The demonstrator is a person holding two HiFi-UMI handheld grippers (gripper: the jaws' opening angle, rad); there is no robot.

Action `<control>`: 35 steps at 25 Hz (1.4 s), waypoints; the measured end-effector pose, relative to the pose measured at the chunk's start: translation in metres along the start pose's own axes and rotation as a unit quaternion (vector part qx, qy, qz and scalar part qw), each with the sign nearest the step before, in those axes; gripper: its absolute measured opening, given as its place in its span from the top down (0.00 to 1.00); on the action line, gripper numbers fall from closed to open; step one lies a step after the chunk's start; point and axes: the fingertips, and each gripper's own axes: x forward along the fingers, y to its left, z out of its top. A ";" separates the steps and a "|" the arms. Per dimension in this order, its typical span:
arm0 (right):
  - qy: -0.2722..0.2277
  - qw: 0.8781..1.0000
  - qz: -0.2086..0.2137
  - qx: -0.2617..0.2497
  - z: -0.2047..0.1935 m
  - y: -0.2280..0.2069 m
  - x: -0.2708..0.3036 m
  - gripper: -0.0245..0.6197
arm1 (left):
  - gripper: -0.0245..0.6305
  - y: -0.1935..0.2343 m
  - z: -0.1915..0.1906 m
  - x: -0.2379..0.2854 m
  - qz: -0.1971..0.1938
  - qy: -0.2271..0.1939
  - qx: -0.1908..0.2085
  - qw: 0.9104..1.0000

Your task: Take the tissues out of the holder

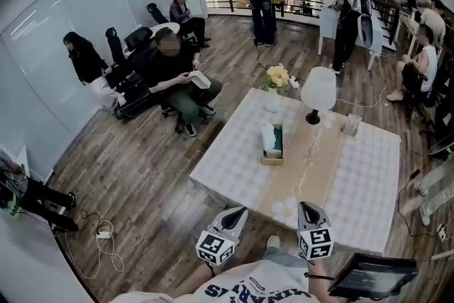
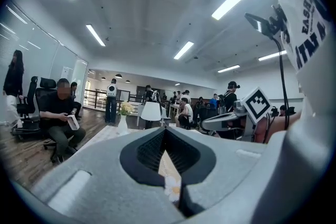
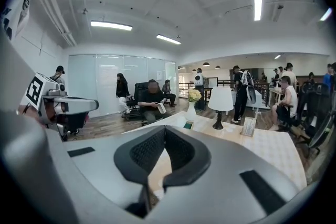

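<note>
I count two claws, my left claw and my right claw. Both hang at the 6 o'clock edge of the worktop, each with its jaws pressed together on nothing. On the worktop I count one tissue holder with white tissues poking out, one vase of yellow flowers, one lamp and one small card stand. The holder stands on the tan runner, well apart from both claws, at about 1 o'clock from the left and 11 o'clock from the right.
</note>
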 end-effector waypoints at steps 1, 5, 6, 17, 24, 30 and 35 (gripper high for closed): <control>0.000 1.000 0.001 0.000 0.004 -0.010 0.009 0.95 | 0.96 0.004 0.004 0.012 0.002 -0.002 -0.002 1.000; -0.002 1.000 0.006 0.001 0.022 -0.047 0.037 0.95 | 0.96 0.015 0.016 0.053 0.009 0.001 -0.002 1.000; -0.003 1.000 0.005 0.001 0.025 -0.056 0.043 0.95 | 0.96 0.017 0.018 0.061 0.010 0.002 -0.002 1.000; 0.004 1.000 0.029 0.004 0.041 -0.091 0.095 0.95 | 0.96 0.045 0.029 0.099 0.039 0.012 -0.011 0.999; 0.000 1.000 0.021 0.001 0.058 -0.082 0.095 0.95 | 0.96 0.066 0.040 0.112 0.024 -0.002 0.001 1.000; 0.002 1.000 0.013 0.003 0.061 -0.083 0.097 0.95 | 0.96 0.072 0.037 0.126 0.013 0.007 0.002 1.000; 0.008 1.000 0.005 0.009 0.056 -0.087 0.097 0.95 | 0.96 0.090 0.016 0.151 0.015 0.058 0.021 0.998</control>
